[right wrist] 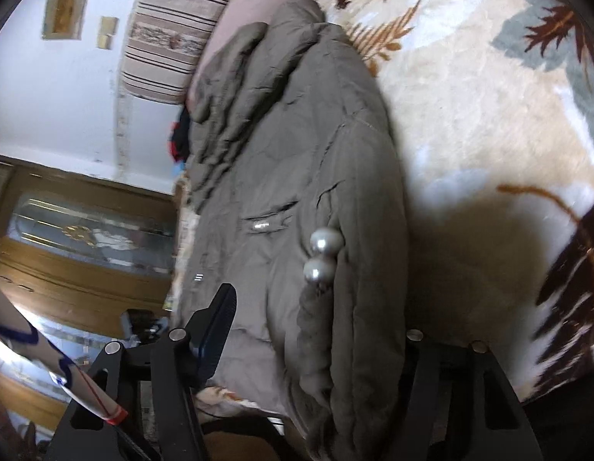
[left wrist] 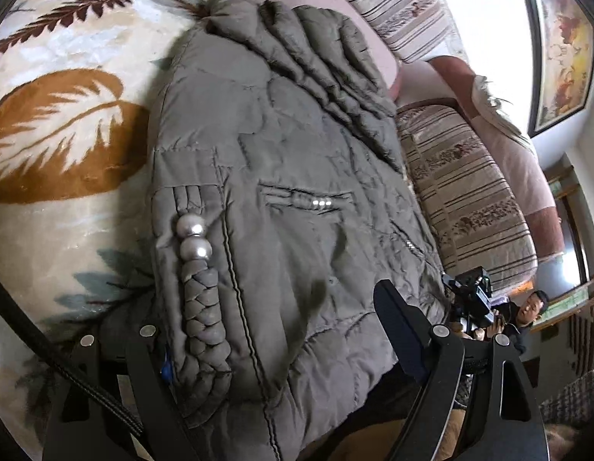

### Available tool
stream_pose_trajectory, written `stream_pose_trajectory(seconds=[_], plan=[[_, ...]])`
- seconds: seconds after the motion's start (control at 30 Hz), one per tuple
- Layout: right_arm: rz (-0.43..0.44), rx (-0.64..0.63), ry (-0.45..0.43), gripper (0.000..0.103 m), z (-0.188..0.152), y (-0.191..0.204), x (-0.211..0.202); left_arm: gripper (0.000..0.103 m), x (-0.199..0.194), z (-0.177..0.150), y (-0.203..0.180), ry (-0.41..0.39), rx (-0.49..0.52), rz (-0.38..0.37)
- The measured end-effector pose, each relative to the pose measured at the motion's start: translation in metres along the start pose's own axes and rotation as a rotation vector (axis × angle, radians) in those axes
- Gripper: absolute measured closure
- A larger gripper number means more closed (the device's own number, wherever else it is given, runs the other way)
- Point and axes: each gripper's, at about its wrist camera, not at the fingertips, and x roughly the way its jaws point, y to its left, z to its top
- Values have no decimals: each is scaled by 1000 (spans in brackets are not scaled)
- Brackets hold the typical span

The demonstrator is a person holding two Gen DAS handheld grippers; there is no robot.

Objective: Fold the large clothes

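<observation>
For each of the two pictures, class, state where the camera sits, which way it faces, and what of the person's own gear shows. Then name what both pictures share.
Left wrist view: rides on the left tongs, facing forward and down over the grey padded jacket on the leaf-print blanket; both black fingers show.
Right wrist view: rides on the right tongs, facing forward and down along the jacket; one finger shows clearly.
Shared: jacket, its two pearl beads, blanket, striped cushion.

Jacket (left wrist: 281, 176) on blanket (left wrist: 66, 123); striped cushions (left wrist: 462, 199) beside jacket.
</observation>
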Motion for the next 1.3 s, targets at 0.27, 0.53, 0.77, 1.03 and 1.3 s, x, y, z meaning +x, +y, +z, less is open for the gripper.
stream_pose_trajectory(seconds=[0.27, 0.53, 0.77, 1.03, 1.3], plan=[[-9, 9, 49, 39, -17, -5, 17, 19, 15, -9, -6, 4, 27, 88], [-8, 22, 59, 43, -31, -4, 34, 17, 17, -9, -9, -39, -41, 136], [-127, -44, 19, 70, -32, 23, 30, 77, 5, -6, -24, -44, -61, 270], [-80, -149, -34, 80, -32, 68, 2, 86, -32, -10, -65, -115, 6, 279], [-57, -215, -13, 81, -48, 93, -28, 86, -61, -27, -74, -106, 27, 286]])
